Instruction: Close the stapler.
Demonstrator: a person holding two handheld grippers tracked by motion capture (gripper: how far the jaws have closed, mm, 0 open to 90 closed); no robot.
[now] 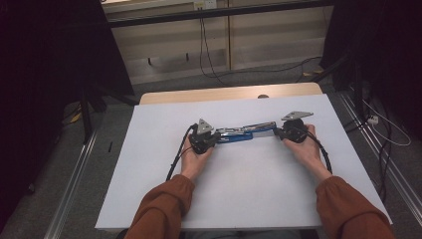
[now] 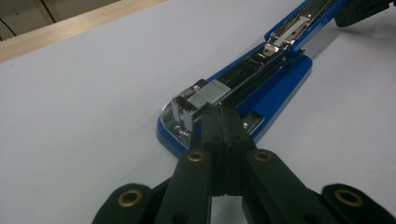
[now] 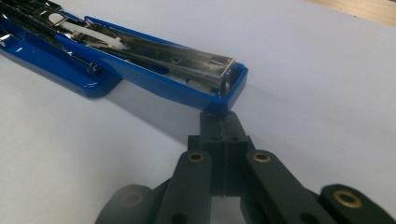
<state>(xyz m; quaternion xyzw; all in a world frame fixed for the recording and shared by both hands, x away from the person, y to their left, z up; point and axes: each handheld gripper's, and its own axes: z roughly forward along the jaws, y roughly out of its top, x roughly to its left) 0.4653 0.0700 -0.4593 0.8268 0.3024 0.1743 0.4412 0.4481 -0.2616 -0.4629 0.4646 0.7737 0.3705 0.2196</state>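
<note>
So you've got the blue stapler (image 1: 246, 133) swung wide open, lying flat across the middle of the white table (image 1: 239, 199), between your two hands. Your left gripper (image 2: 223, 122) is pinched fully closed with nothing between its jaws, tips right up against the stapler's base end, beside the block of staples (image 2: 211, 92) in the metal channel. Your right gripper (image 3: 223, 125) is the same, jaws closed tight and empty, tips tucked just under the end of the flipped-open blue top arm (image 3: 187, 84) at the right. Whether they actually touch it, can't tell.
</note>
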